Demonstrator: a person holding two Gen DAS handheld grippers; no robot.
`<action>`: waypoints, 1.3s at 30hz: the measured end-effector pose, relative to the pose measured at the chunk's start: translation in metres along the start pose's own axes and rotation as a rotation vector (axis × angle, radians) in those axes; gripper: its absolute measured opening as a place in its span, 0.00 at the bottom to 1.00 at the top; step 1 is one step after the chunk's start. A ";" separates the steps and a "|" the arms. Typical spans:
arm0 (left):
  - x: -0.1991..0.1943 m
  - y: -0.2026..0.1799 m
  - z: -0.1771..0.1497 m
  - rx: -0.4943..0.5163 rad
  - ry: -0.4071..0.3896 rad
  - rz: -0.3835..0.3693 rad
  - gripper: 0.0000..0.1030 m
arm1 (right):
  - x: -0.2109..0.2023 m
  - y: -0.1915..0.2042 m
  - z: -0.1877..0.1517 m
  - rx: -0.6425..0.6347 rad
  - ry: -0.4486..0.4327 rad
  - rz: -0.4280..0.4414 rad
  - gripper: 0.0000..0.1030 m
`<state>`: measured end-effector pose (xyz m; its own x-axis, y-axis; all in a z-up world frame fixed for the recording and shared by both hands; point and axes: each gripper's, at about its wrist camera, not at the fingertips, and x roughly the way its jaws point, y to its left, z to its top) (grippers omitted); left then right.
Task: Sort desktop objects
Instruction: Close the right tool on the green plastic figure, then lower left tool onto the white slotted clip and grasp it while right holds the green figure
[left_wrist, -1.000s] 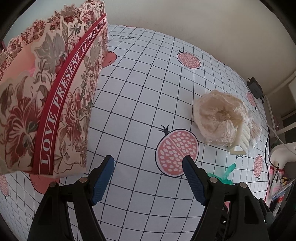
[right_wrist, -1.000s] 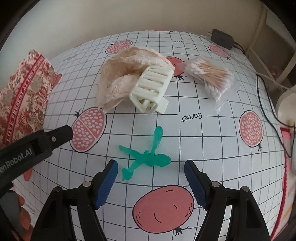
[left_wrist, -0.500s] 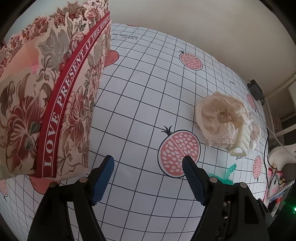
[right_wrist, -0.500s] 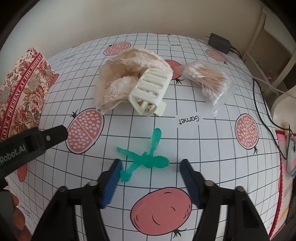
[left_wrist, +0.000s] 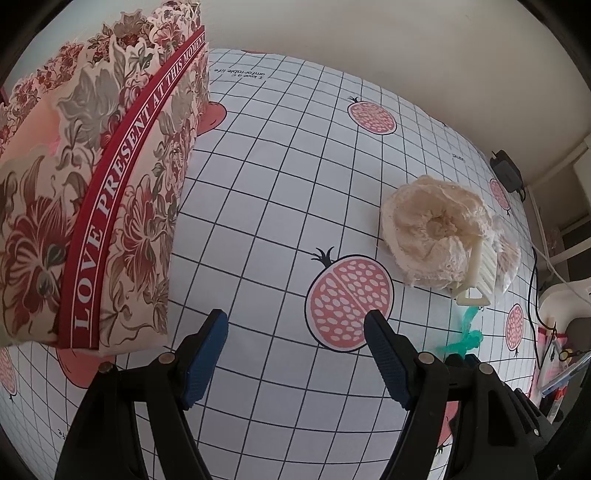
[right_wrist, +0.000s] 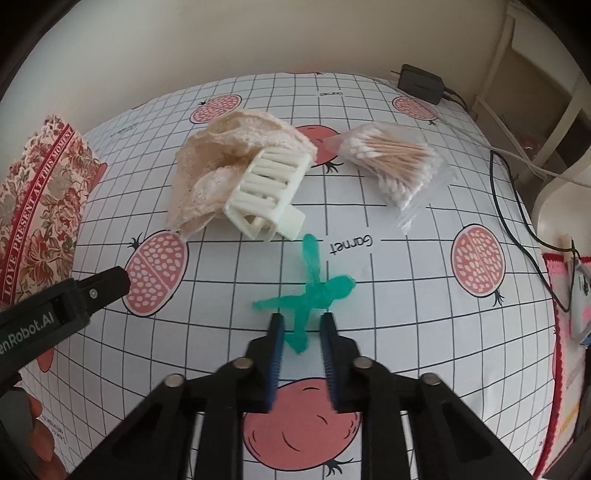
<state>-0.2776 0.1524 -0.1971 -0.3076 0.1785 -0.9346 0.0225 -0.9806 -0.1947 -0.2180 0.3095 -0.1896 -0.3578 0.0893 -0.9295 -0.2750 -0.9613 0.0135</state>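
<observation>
A translucent green toy figure (right_wrist: 317, 291) lies on the pomegranate-print tablecloth (right_wrist: 406, 295). My right gripper (right_wrist: 302, 325) points down over it, and its jaws are closing around the figure's lower limb. A narrow gap still shows on each side of the limb. In the left wrist view the figure (left_wrist: 467, 338) peeks out at the right. My left gripper (left_wrist: 295, 332) hovers open over bare cloth, nothing between its fingers. A floral paper gift bag (left_wrist: 92, 206) stands just to its left.
A cream lace cloth (right_wrist: 229, 162) lies behind the figure, with a cream hair claw clip (right_wrist: 266, 192) leaning on it. A bag of cotton swabs (right_wrist: 395, 162) lies to the right. A black charger (right_wrist: 419, 83) and cables (right_wrist: 517, 206) are at the far right edge.
The right gripper's jaws have come from wide open to nearly together around the green figure's limb. The left gripper has kept still and open.
</observation>
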 end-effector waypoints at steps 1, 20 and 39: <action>0.000 0.000 0.000 0.001 -0.002 0.001 0.75 | 0.000 -0.002 0.000 0.010 -0.001 0.012 0.14; -0.020 -0.030 0.004 0.103 -0.103 -0.043 0.75 | -0.057 -0.040 0.014 0.149 -0.179 0.041 0.14; -0.024 -0.125 0.005 0.368 -0.156 -0.162 0.75 | -0.074 -0.109 0.007 0.337 -0.189 0.006 0.14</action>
<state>-0.2780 0.2707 -0.1489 -0.4202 0.3459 -0.8389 -0.3702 -0.9094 -0.1895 -0.1682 0.4096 -0.1197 -0.5100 0.1608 -0.8450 -0.5391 -0.8253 0.1683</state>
